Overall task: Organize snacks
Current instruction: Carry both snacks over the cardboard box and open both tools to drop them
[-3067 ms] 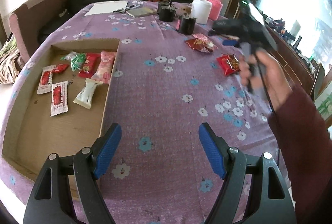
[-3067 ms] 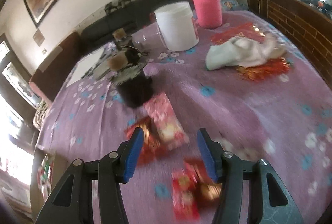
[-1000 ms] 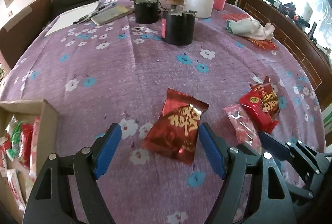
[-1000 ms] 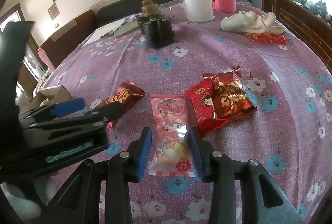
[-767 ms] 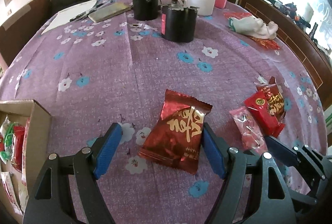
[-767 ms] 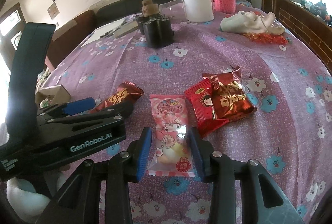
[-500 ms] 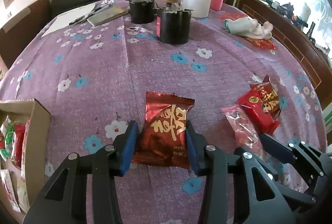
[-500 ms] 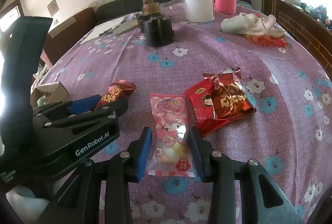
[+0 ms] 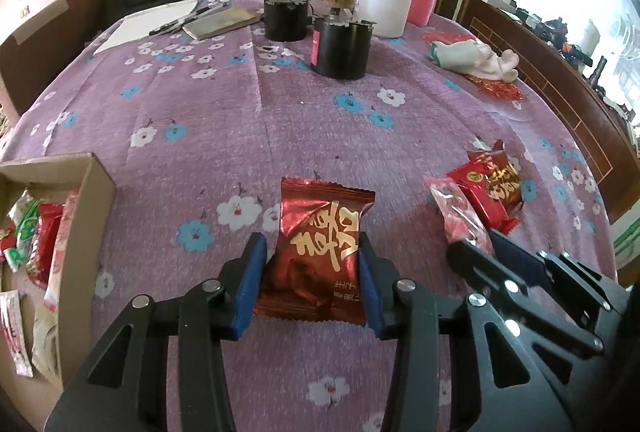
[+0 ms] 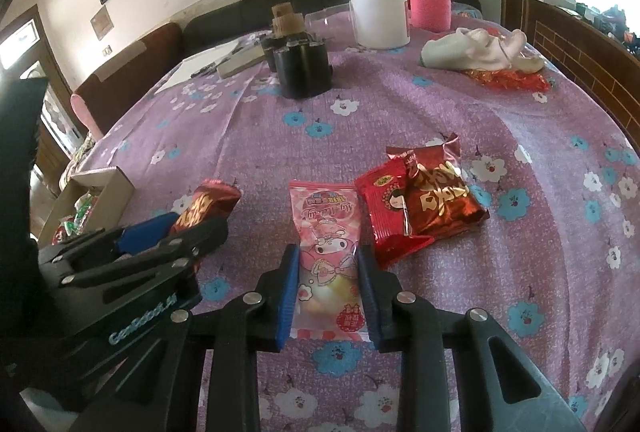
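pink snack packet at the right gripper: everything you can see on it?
The pink packet is a long, glossy plastic sachet with a cartoon character, pink checks, and a clear lower window showing pale candy. It lies flat on the purple cloth, long axis pointing away from the camera. The right gripper is shut on its near end, a blue pad on each side. A red packet lies against its right edge.

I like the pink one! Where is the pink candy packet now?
In the right wrist view the pink candy packet lies on the purple tablecloth, between the right tongs, just left of two red snack packets.
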### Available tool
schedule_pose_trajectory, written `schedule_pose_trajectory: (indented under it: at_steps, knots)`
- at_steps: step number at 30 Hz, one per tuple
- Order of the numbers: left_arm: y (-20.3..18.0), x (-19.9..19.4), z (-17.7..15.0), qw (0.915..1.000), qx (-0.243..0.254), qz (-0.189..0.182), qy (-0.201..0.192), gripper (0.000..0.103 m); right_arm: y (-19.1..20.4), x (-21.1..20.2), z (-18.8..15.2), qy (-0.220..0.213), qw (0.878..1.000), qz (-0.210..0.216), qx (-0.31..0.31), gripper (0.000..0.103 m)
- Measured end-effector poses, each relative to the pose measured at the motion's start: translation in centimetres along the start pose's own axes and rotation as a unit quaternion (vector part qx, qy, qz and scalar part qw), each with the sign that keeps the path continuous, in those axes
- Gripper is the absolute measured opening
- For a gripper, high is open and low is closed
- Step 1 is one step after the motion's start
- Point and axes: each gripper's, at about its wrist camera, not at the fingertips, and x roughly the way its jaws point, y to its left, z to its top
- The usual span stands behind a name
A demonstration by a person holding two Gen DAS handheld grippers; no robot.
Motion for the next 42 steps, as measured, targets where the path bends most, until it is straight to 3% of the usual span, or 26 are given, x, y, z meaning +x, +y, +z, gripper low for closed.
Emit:
schedule_pose_trajectory:
  at_steps: [10,28,42]
  knots:
    - [-0.1,-2.4,-1.5,0.9997,0.011,0.015,-0.014,0.041,0.2,-0.4,-0.1,-0.010,1.000,0.003,-0.002,0.030]
    - [1.3,-5.2,-3.7,0.9996,-0.013,0.017,-0.017,0.041,0.7,-1.2,-0.1,-0.024,1.000,-0.010,-0.007,0.030]
    - [1.1,-8.5,-6.0,0.9996,-0.005,0.006,-0.027,0.042,1.7,-5.1,-3.7,-0.015,1.000,0.011,-0.012,0.030]
